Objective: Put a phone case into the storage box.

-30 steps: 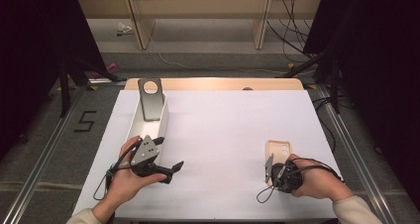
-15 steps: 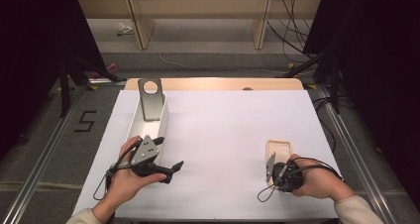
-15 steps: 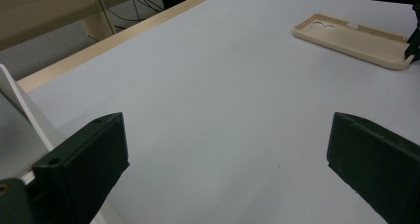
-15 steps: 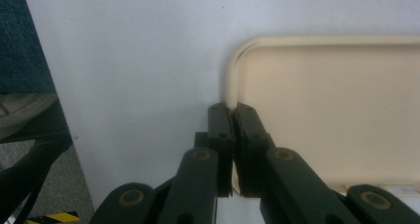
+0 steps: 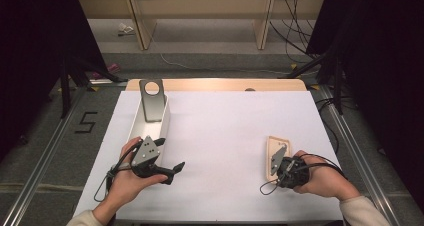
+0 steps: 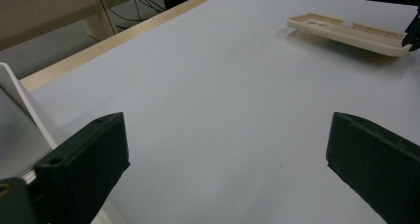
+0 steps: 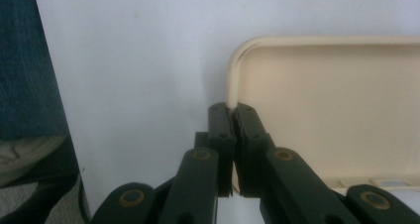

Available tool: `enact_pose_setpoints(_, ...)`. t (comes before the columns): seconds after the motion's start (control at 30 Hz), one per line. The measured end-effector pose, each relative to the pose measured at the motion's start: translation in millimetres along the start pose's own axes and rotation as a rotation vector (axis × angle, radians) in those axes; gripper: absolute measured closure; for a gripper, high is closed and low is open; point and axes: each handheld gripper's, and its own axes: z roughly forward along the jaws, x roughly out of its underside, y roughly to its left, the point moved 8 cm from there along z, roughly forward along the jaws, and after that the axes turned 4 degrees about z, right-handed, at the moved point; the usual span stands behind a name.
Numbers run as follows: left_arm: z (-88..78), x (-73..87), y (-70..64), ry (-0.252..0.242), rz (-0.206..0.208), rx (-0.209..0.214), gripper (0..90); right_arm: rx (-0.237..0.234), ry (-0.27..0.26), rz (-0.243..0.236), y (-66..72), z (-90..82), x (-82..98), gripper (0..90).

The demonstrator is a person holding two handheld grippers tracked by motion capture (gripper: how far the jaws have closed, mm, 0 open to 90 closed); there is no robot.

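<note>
A cream phone case (image 5: 272,148) lies on the right side of the white table (image 5: 225,126), hollow side up. My right gripper (image 5: 274,170) is shut on the case's near rim. In the right gripper view its jaws pinch the thin rounded edge of the case (image 7: 337,105) at the gripper (image 7: 231,114) tip. In the left gripper view the case (image 6: 346,30) sits slightly tilted, with a shadow under it. My left gripper (image 5: 169,154) rests on the left of the table beside a white bin, open with nothing between its jaws (image 6: 228,149).
A long white bin (image 5: 165,123) stands at the table's left, and a grey metal plate with a round hole (image 5: 151,98) leans in its far end. Its wall (image 6: 20,105) is close to my left gripper. Blue cloth (image 7: 25,60) is at the table's near edge.
</note>
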Motion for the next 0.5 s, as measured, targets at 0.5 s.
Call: enact_pose_setpoints(0.5, 0.0, 0.2, 1.4, 0.000, -0.005, -0.003, 2.9, 0.025, -0.229, -0.008, -7.3, -10.9, -24.9, 87.7)
